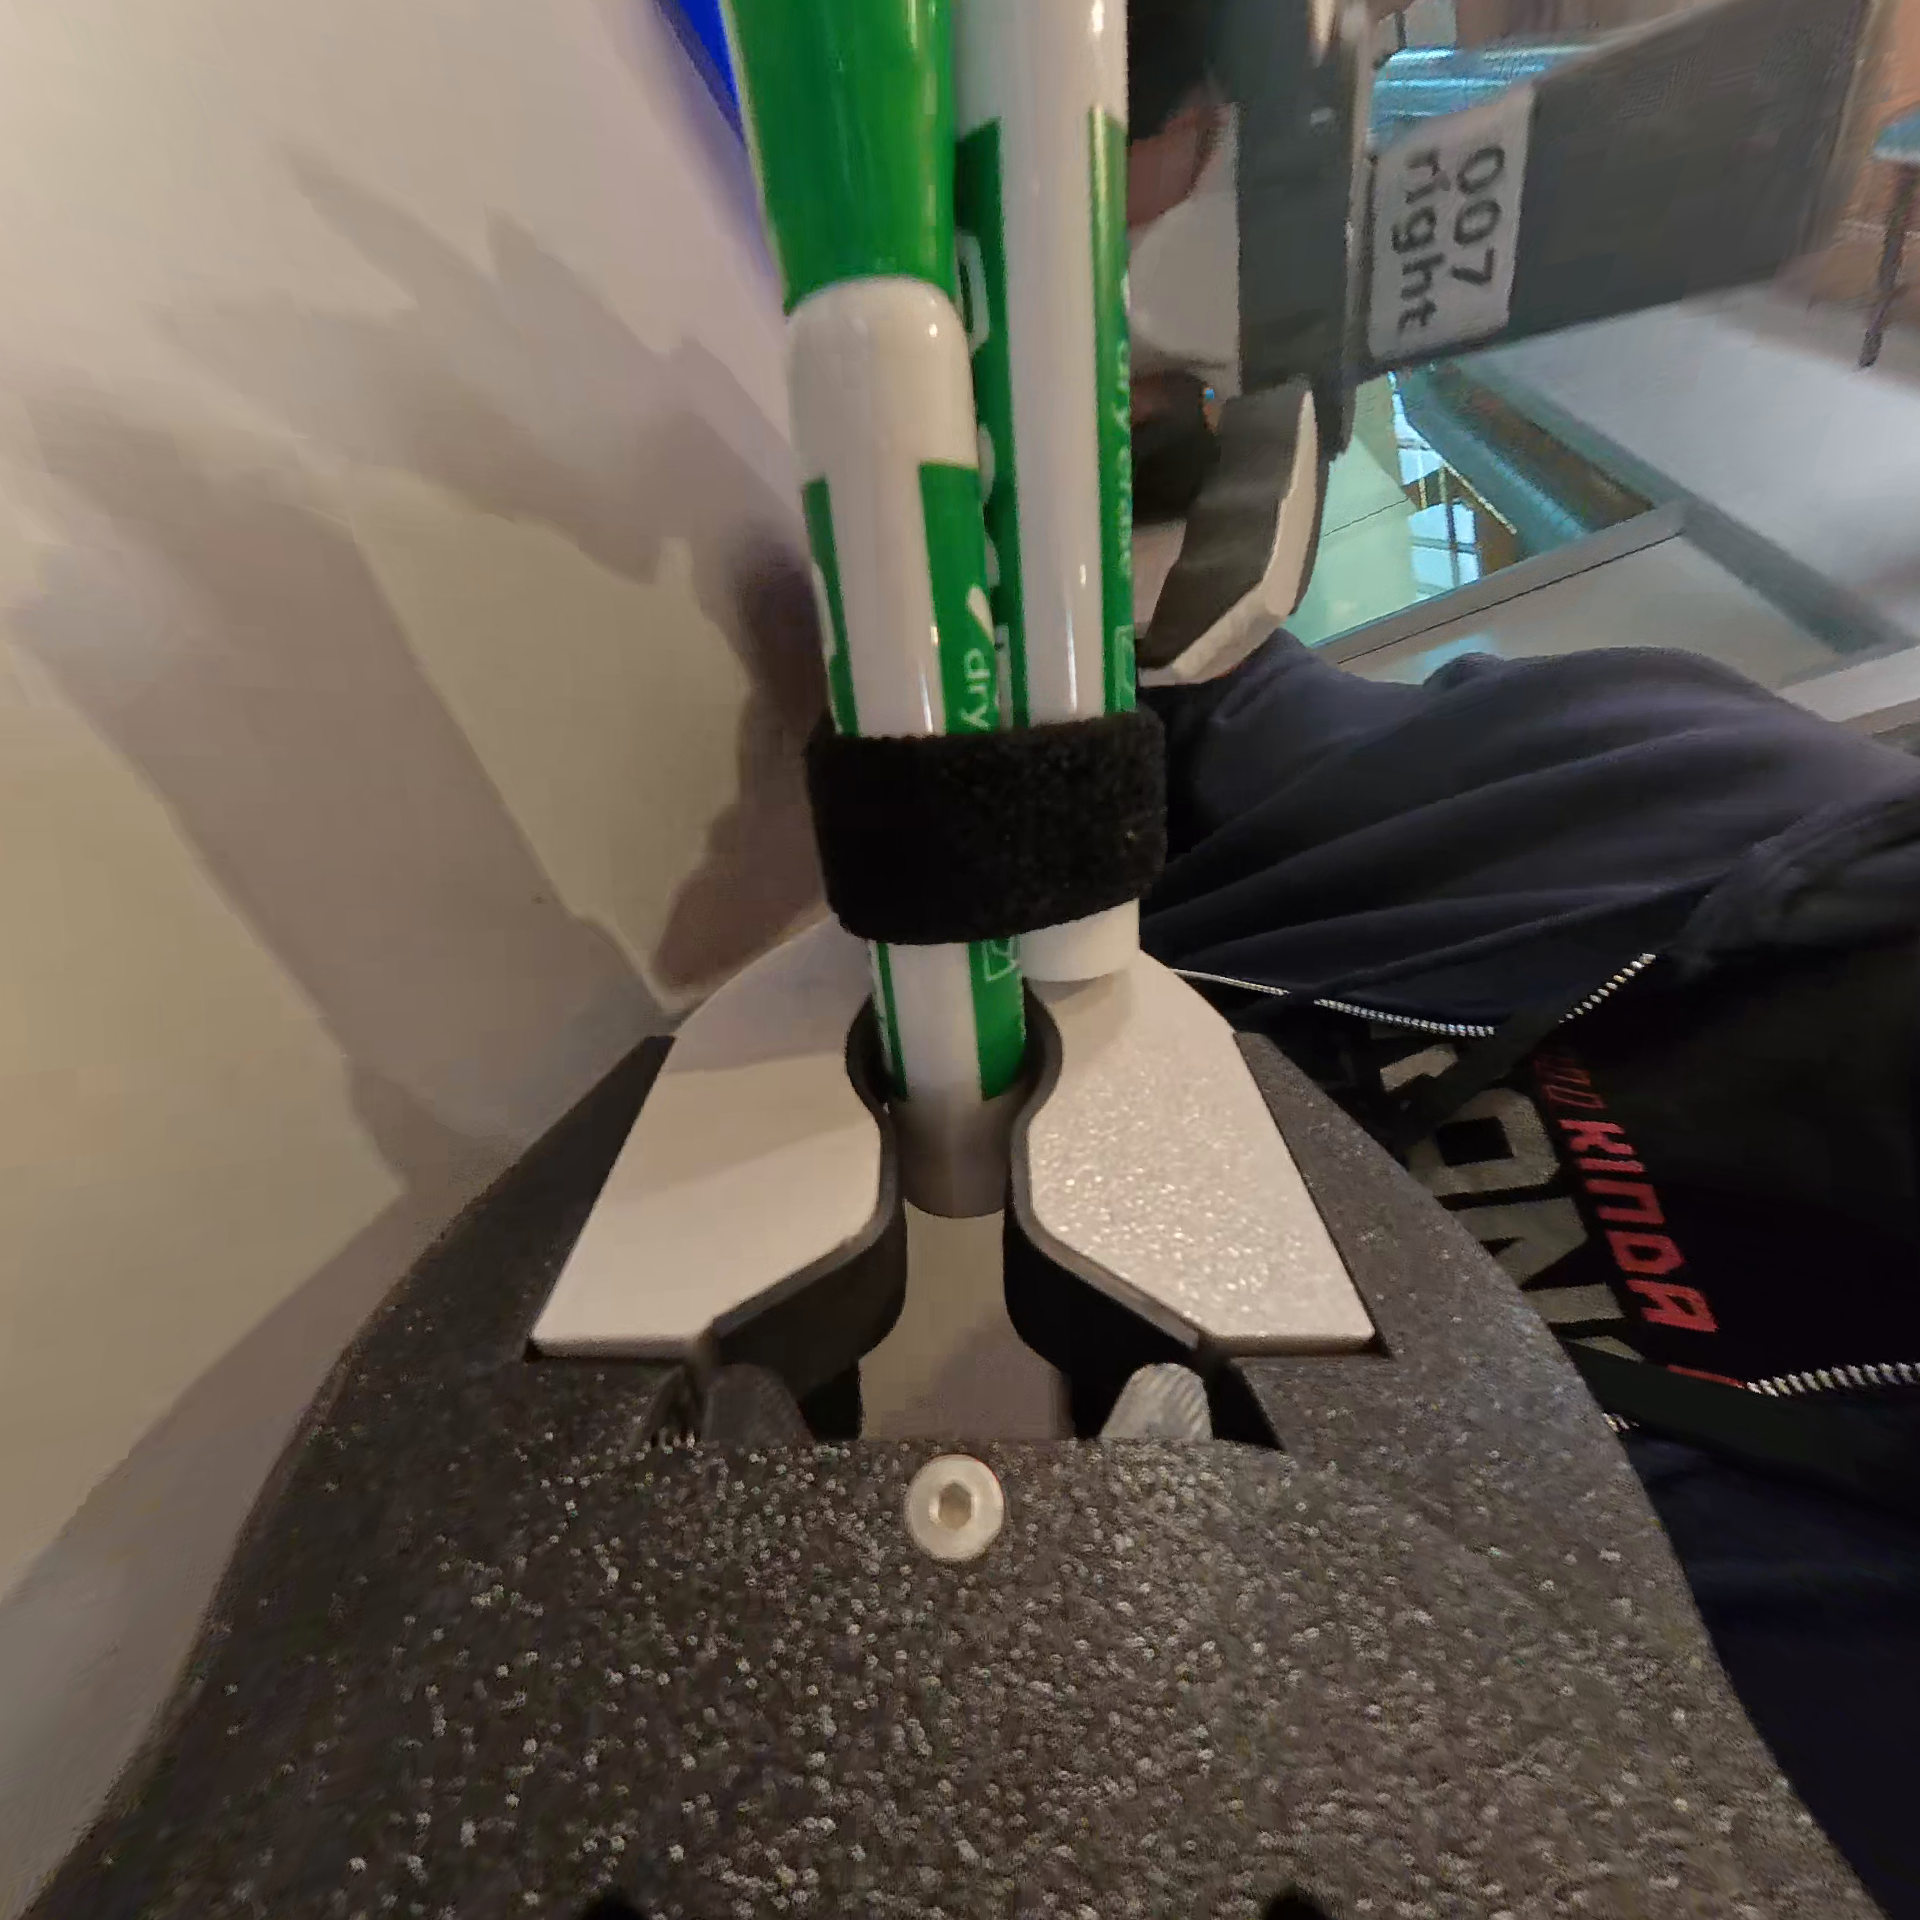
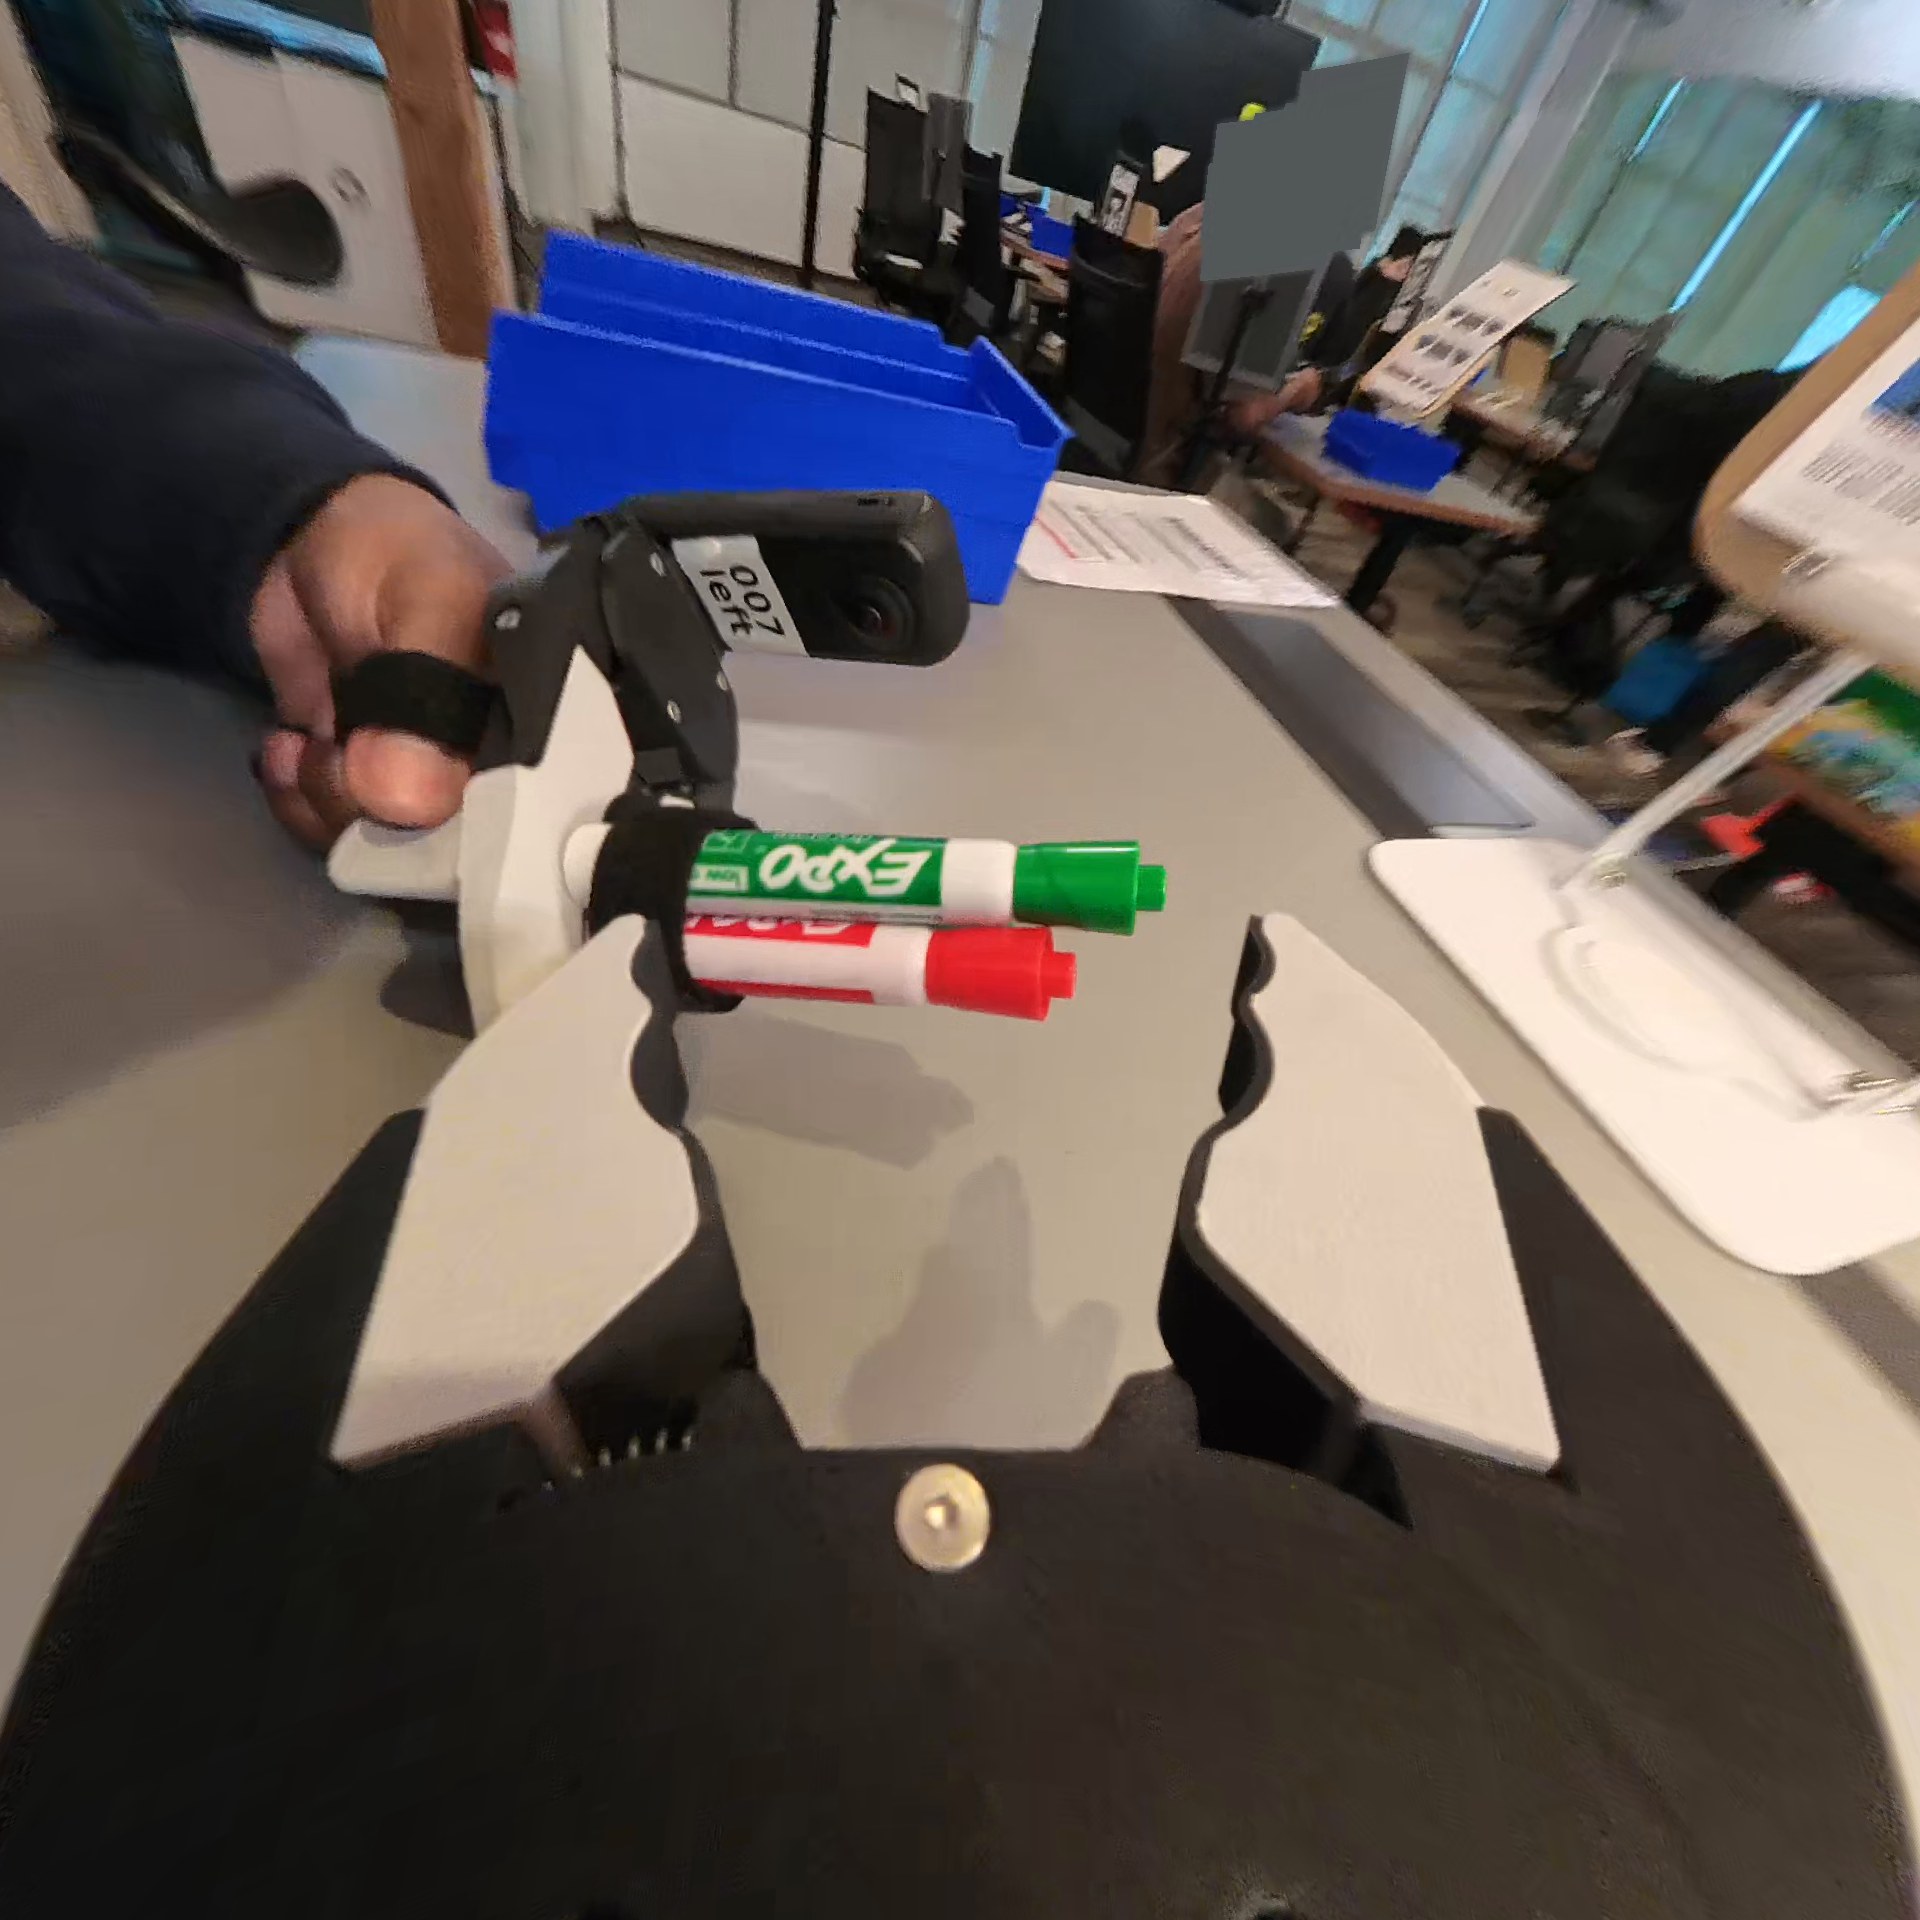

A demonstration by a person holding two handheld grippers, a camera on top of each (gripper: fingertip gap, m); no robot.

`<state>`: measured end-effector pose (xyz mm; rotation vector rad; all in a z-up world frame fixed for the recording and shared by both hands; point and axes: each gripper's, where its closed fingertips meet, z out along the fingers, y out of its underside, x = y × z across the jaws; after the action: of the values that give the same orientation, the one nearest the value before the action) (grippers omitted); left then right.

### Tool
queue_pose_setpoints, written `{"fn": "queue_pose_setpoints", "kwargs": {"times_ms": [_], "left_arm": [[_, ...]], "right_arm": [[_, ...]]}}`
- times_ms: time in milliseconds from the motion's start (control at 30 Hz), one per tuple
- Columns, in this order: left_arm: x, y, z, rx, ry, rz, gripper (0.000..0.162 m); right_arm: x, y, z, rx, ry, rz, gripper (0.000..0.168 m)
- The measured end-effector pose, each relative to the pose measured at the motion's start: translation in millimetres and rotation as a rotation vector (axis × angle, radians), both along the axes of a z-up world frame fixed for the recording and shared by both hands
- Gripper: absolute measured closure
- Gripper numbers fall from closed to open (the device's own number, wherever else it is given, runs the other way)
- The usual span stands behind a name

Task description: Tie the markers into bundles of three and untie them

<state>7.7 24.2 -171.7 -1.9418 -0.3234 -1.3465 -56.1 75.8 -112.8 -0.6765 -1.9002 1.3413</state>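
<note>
The left gripper point(image 1: 956, 1081) is clenched on the butt end of one green marker point(image 1: 935, 1039); that single pinch carries the whole bundle point(image 2: 831, 914), because a black hook-and-loop strap point(image 1: 987, 831) binds the markers together just ahead of the fingertips. From the right wrist view the bundle juts out level above the grey table point(image 2: 935, 1195), well clear of the surface, caps pointing away from the holding hand point(image 2: 364, 665); a second green marker point(image 2: 914, 878) lies on top and a red marker point(image 2: 883, 966) beneath. Held by the tail like this, the strap and the cap ends are left exposed, which I judge to be the purpose: it gives the other tool free access.

The right gripper point(image 2: 945, 1039) is released, its jaws spread wide and holding nothing; it faces the bundle from the side, one fingertip close to the strap, the gap aligned roughly with the marker barrels. Whether the strap's loose end is tucked or free cannot be told from either view.

A blue bin point(image 2: 727, 416) stands behind on the table, apart from the work; printed sheets point(image 2: 1164, 551) lie beside it; a white stand base point(image 2: 1610, 1039) sits to the right.

Judgement: the bundle is tied; the strap's removal is the likely next step.
</note>
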Motion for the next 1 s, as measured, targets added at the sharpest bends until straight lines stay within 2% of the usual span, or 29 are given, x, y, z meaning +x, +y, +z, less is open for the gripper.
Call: {"fn": "queue_pose_setpoints", "kwargs": {"times_ms": [100,167,233,467,633,733,933,1000], "left_arm": [[17,-6,1,-0.040,-0.058,-0.020,0.145],[26,-9,4,-0.065,-0.123,-0.015,0.145],[33,-11,5,-0.097,-0.179,-0.001,0.145],[42,-19,-1,-0.170,-0.174,0.009,0.145],[49,-21,-7,-0.188,-0.164,0.001,0.145],[49,-22,-8,-0.187,-0.155,0.004,0.145],[46,-25,-8,-0.173,-0.130,0.010,0.145],[45,-25,-7,-0.153,-0.130,0.018,0.145]], "right_arm": [[2,-7,-6,-0.139,-0.083,0.066,0.064],[8,-12,-10,-0.166,-0.113,0.115,0.064],[16,-19,-16,-0.149,-0.140,0.157,0.063],[31,-37,-41,0.000,-0.178,0.156,0.045],[32,-43,-44,0.034,-0.165,0.140,0.046],[32,-42,-43,0.035,-0.152,0.131,0.050],[27,-32,-31,-0.040,-0.101,0.082,0.083],[26,-28,-28,-0.047,-0.083,0.074,0.088]]}}
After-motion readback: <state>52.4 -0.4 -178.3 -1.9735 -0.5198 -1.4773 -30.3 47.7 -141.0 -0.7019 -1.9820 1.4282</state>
